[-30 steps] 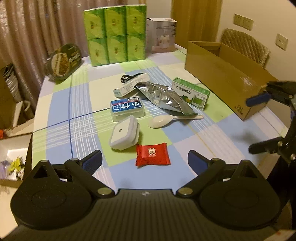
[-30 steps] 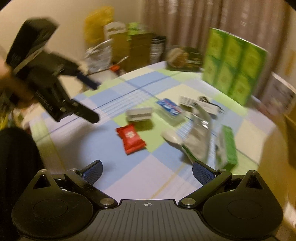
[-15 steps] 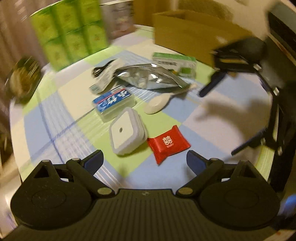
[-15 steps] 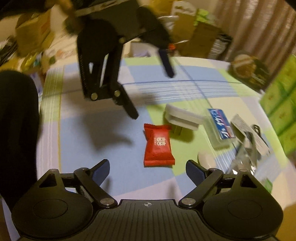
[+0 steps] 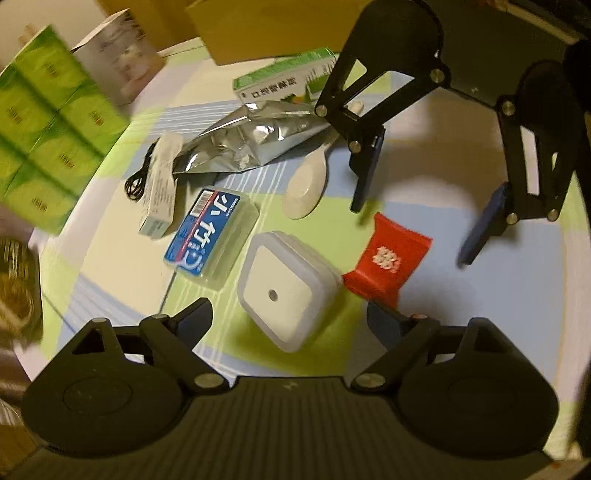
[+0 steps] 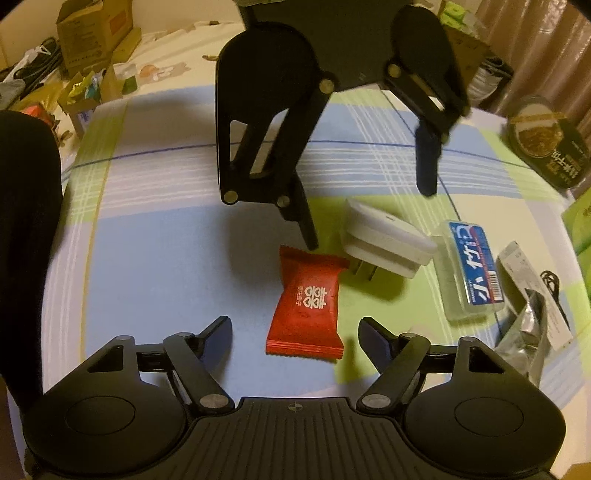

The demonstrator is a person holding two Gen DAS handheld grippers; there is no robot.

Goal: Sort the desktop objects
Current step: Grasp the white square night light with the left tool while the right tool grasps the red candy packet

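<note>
Left wrist view: we see the left gripper (image 5: 288, 317) aimed down at the white plug (image 5: 288, 284), which sits between its fingers; the jaws are wide but closing, pads not yet on it. The red candy (image 5: 386, 260) lies just beside the plug, near one fingertip. The right gripper (image 5: 417, 218) hangs over the candy from the far side, jaws apart, nothing held. Blue case (image 5: 208, 238), white spoon (image 5: 308, 182), foil bag (image 5: 243, 146), small white box (image 5: 159, 192) with a black cable (image 5: 138, 177), and green-white box (image 5: 284, 79) all lie loose on the checked table (image 5: 424, 177). The cardboard box (image 5: 266, 29) at the back is only partly in view; we cannot tell what is in it.

Right wrist view: the right gripper (image 6: 295, 332) points down at the candy (image 6: 306, 302), its near end between the fingers; jaws are closing, pads clear of the wrapper, so no grip yet. The left gripper (image 6: 369, 218) stands over the plug (image 6: 384, 240), open, one finger tip near the candy's far end. The blue case (image 6: 471, 271) and the foil bag (image 6: 524, 339) lie off to the right, untouched.

We judge sorting as barely begun: nothing is lifted, every item is on the table. Left to do: grasp plug and candy, move them, then the rest.
</note>
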